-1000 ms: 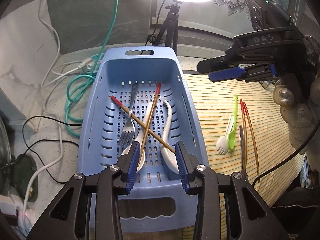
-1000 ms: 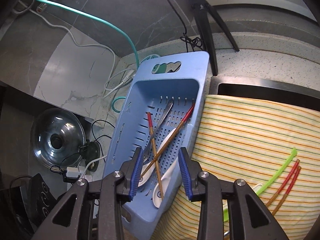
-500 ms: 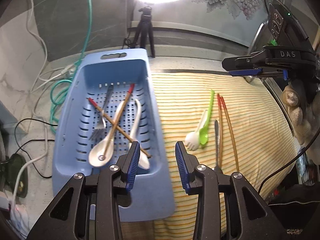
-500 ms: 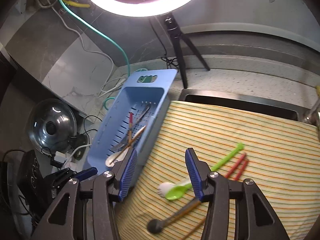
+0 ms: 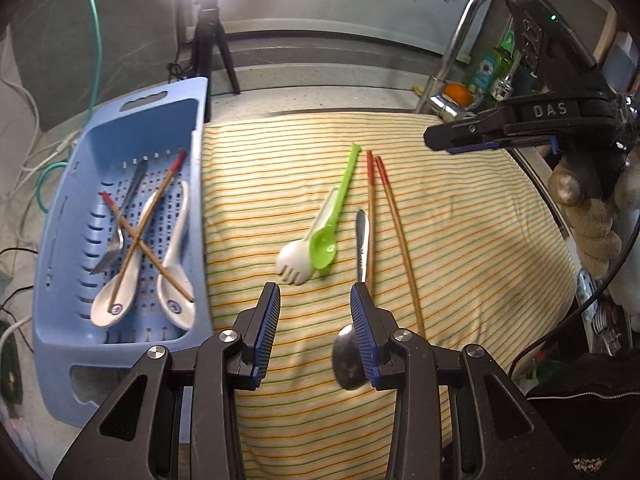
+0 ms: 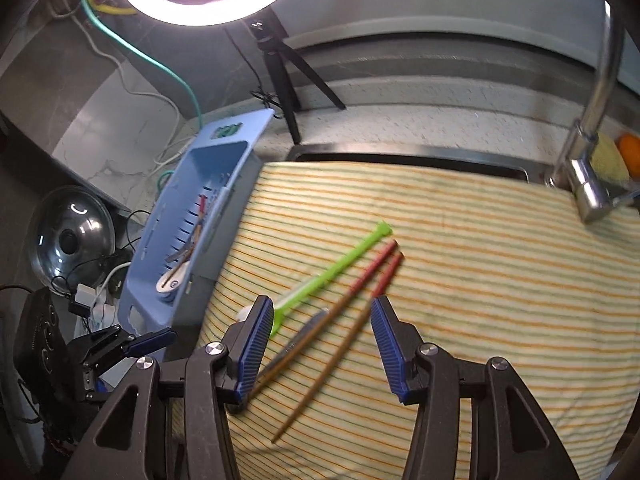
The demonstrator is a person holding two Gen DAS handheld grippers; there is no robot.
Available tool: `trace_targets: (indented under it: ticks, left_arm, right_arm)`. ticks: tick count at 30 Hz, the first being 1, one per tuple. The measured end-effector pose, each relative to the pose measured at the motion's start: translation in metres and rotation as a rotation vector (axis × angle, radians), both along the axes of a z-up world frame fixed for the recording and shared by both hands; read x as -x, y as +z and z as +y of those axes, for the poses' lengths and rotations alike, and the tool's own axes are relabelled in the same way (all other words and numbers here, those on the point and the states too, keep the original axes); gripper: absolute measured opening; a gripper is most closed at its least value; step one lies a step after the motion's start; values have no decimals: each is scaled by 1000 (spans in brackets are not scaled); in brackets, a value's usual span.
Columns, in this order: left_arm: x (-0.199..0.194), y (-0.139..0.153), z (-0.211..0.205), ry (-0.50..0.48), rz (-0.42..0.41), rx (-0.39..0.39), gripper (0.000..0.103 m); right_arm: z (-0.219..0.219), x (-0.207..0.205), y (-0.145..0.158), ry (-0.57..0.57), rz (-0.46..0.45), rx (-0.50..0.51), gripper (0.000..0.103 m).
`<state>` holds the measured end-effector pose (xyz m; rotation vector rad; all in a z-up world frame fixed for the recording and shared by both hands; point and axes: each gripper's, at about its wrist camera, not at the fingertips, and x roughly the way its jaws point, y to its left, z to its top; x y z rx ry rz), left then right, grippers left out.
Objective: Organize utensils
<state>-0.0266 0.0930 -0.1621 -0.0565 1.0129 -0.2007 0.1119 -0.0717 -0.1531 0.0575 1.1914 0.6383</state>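
On the striped cloth (image 5: 460, 240) lie a white spork (image 5: 298, 258), a green spoon (image 5: 334, 216), a metal spoon (image 5: 362, 240) and a pair of red-tipped chopsticks (image 5: 390, 220). The blue basket (image 5: 52, 264) at the left holds two white spoons, a fork and crossed chopsticks. My left gripper (image 5: 316, 304) is open and empty, just in front of the spork and metal spoon. My right gripper (image 6: 322, 320) is open and empty above the chopsticks (image 6: 348, 304) and green spoon (image 6: 340, 266); it also shows in the left wrist view (image 5: 492, 136) at the right.
A ring light on a tripod (image 5: 208, 44) stands behind the basket. A tap (image 6: 592, 152) and sink edge are at the back right. Cables (image 5: 44, 168) and a pot lid (image 6: 68, 236) lie left of the basket (image 6: 208, 208).
Both grippers have moved right, away from the basket and over the striped cloth. The right gripper's jaws have opened wider. The utensils have not moved.
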Motion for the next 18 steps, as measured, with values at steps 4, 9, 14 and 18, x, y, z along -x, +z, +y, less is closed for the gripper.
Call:
trace_targets:
  ticks: [4,9,14,18]
  left_arm:
    - [-4,0,-12,-37,-4,6,35]
    - [-12,-6,-24,-80,13,14,35]
    - [-38,-10,-26,-99,31,5,24]
    - [-62,-15,-29,-125,51,-20,19]
  right_arm:
    - [-7,0,-21,-32,76,2,47]
    - [-10,-1,-44,-69,150,-5,43]
    - [-7,-2,-57,-86,174,7,37]
    - [-4,-4,-66,-98,201,7,32]
